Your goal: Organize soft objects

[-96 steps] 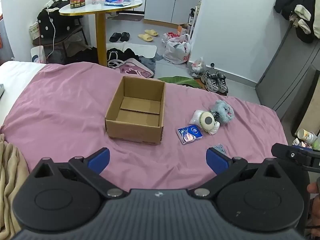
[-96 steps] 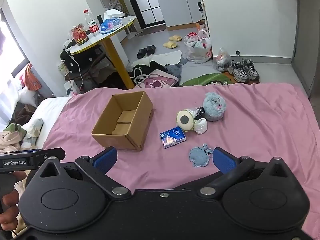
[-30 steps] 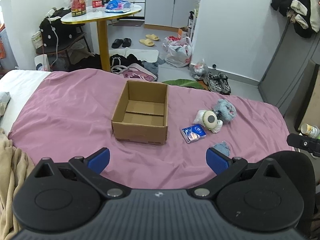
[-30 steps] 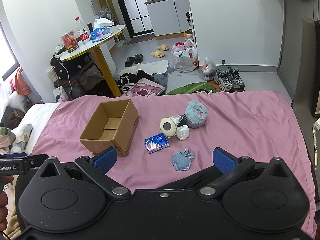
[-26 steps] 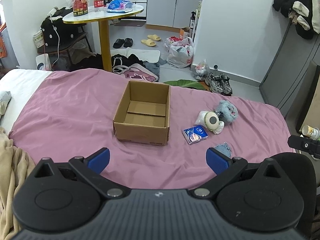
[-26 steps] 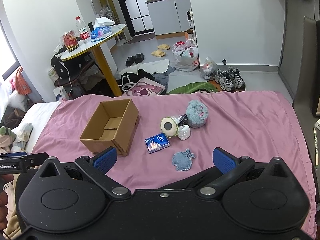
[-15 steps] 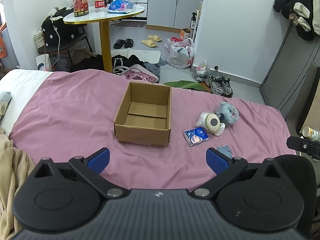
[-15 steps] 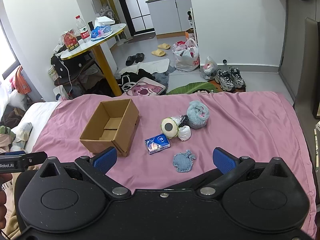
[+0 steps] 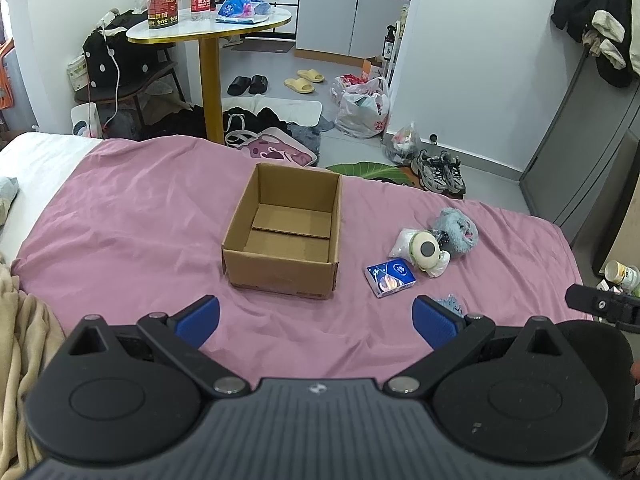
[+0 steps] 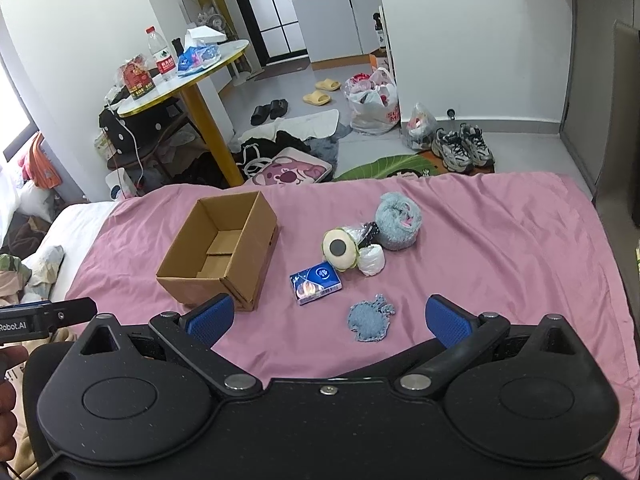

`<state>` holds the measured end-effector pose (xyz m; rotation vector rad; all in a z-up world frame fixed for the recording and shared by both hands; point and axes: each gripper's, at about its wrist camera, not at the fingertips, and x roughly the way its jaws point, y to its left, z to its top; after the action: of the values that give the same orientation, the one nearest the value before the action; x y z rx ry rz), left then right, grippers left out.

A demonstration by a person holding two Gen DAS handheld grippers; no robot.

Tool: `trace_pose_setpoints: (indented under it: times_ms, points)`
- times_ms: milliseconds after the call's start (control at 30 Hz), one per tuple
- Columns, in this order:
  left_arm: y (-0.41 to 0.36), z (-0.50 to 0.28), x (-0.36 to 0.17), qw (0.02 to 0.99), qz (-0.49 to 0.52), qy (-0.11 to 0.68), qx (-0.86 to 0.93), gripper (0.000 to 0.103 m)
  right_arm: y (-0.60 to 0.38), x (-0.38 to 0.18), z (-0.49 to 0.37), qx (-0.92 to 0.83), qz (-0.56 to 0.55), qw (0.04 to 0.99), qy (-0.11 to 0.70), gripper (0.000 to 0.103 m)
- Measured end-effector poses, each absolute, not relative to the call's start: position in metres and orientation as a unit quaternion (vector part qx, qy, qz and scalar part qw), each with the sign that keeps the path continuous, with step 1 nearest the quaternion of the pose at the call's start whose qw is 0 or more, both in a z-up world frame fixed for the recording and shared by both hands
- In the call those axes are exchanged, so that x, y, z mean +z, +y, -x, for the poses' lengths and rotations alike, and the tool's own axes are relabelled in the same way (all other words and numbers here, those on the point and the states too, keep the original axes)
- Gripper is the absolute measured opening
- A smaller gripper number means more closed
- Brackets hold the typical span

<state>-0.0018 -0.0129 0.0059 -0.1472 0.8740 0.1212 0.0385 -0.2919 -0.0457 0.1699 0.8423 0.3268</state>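
Compared with the earlier views, both cameras are positioned farther back from the bed, so that the cardboard box point(image 9: 284, 232), the tissue pack point(image 10: 316, 282) and the fluffy blue toy point(image 10: 398, 220) are shown smaller and higher, and more of the pink sheet point(image 10: 500, 248) is exposed.

Lived-in small home, bedroom-studio: bed with pink sheet point(image 9: 120, 216) just ahead of the jaws, round table point(image 9: 208, 30), slippers point(image 9: 305, 80), sneakers point(image 9: 442, 174) on floor beyond, kitchen cabinets point(image 9: 352, 24) at far back.
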Motion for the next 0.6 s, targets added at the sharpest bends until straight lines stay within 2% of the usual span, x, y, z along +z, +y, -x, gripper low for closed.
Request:
trace_pose_setpoints:
  times_ms: [600]
  points:
    - [-0.024,-0.043,-0.024,0.889,0.07,0.449,0.048,0.102,-0.298,-0.085,-0.074,0.146,-0.109,0.876,0.448,0.103]
